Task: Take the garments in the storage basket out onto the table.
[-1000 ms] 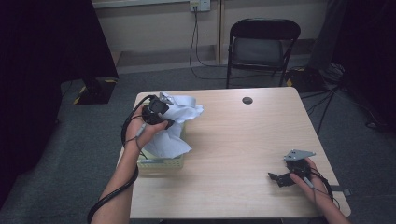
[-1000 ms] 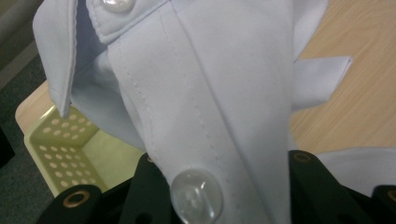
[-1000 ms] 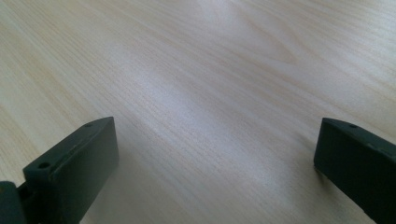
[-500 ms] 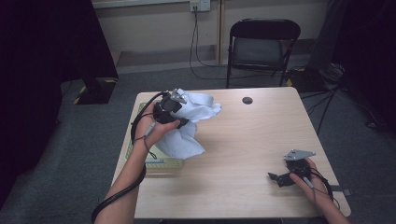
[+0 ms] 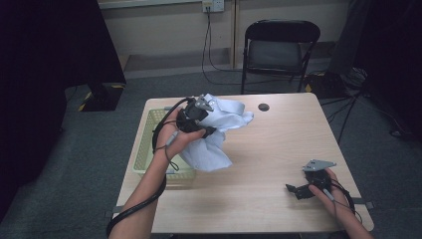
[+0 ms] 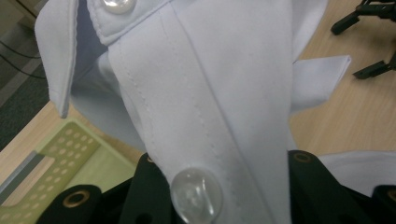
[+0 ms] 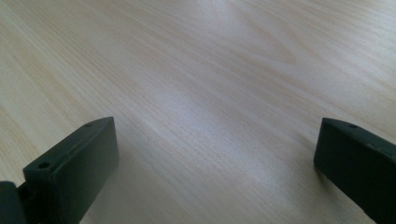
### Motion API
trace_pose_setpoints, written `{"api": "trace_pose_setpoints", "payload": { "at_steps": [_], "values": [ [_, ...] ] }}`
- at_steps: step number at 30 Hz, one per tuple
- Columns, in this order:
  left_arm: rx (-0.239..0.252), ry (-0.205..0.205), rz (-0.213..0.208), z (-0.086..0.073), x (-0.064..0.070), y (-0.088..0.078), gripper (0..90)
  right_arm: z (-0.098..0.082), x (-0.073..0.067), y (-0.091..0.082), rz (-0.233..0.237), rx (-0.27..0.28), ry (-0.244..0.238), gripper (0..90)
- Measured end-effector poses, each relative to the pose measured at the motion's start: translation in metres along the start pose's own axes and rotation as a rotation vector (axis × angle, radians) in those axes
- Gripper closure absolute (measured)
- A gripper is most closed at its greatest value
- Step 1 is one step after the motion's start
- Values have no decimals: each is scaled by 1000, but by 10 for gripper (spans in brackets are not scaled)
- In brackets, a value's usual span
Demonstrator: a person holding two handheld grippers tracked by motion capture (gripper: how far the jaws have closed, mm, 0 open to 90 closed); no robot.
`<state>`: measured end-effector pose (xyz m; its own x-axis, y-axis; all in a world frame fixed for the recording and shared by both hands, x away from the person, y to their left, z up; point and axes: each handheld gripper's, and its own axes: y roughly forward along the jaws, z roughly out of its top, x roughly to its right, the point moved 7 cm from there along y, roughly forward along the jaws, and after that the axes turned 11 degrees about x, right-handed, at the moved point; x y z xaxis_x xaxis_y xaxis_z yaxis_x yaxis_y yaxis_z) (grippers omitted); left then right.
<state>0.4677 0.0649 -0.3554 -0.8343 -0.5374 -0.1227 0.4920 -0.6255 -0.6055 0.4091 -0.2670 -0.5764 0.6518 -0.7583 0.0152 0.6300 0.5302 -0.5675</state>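
Shirt (image 5: 219, 132) in left gripper (image 5: 195, 115) has moved rightward off basket (image 5: 149, 149).

Light wood table (image 5: 278, 149): green perforated basket (image 5: 144, 144) at left edge.

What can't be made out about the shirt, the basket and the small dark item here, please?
- Shirt: the high view shows it bunched, so its full shape is hidden; the left gripper view cuts it off at the edges.
- Green basket: the shirt and forearm cover its inside.
- Small dark round thing: too small to identify.
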Motion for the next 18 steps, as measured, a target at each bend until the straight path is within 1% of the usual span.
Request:
{"api": "trace_pose_setpoints", "payload": {
  "at_steps": [10, 13, 17, 18],
  "values": [
    [32, 9, -57, 10, 19, 15, 672, 0, 0, 0, 0, 0, 0, 0],
    [41, 4, -70, 12, 23, 20, 671, 0, 0, 0, 0, 0, 0, 0],
    [69, -8, -80, 14, 28, 27, 671, 0, 0, 0, 0, 0, 0, 0],
    [73, -11, -89, 14, 29, 29, 671, 0, 0, 0, 0, 0, 0, 0]
  ]
}}
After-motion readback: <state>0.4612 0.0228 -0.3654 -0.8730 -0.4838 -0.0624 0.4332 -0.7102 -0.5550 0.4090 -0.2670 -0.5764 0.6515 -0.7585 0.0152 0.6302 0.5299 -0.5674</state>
